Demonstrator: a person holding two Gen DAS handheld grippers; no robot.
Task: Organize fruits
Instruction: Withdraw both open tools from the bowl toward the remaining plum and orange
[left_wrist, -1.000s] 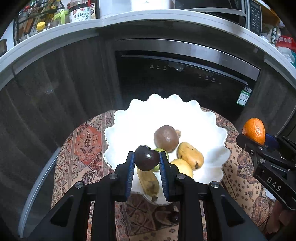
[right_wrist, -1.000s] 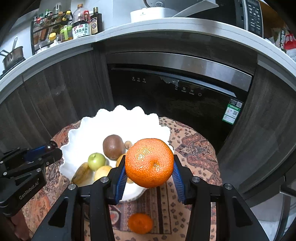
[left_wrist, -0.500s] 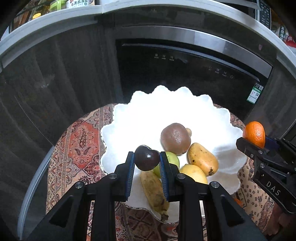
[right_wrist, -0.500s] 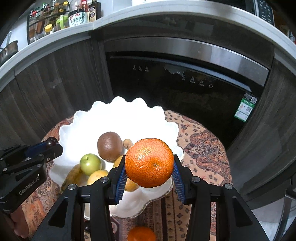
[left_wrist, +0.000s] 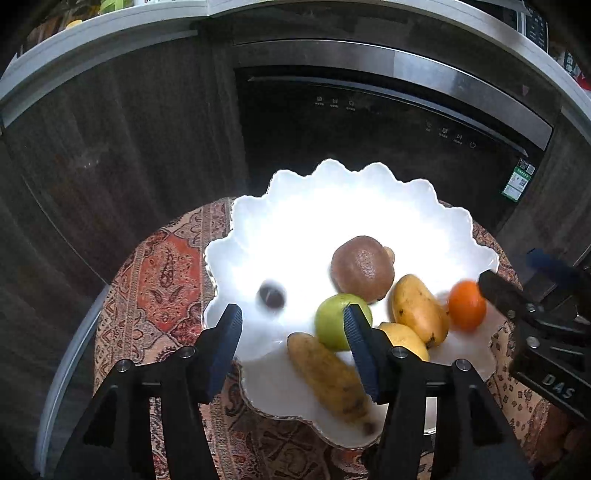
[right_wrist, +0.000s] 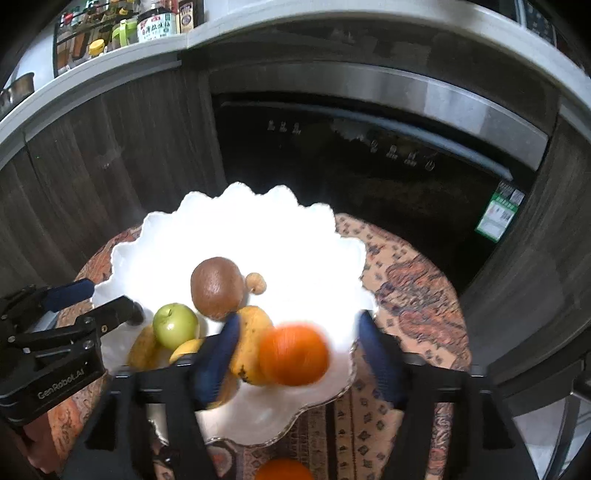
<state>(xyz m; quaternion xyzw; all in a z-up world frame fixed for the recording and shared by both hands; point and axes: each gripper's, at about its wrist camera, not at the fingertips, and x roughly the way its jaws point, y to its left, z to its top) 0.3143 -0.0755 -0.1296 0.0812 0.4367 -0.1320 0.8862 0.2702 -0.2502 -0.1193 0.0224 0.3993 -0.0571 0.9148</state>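
Both claws are opening over the white scalloped bowl (left_wrist: 461, 221)! The left claw (left_wrist: 291, 326) gapes, pads clear of the small dark fruit (left_wrist: 272, 294), a blur inside the bowl. The right claw (right_wrist: 299, 350) spreads too, its orange (right_wrist: 293, 354) blurred between the pads, touching neither, beside the yellow mango (right_wrist: 251, 332) and green apple (right_wrist: 175, 325).

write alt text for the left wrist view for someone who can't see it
The left gripper, jaws opening and empty, hangs over a white scalloped bowl as a small dark fruit, blurred, drops into it. The bowl also holds a green apple, a brown kiwi, yellow mangoes and a blurred orange beside the right gripper.
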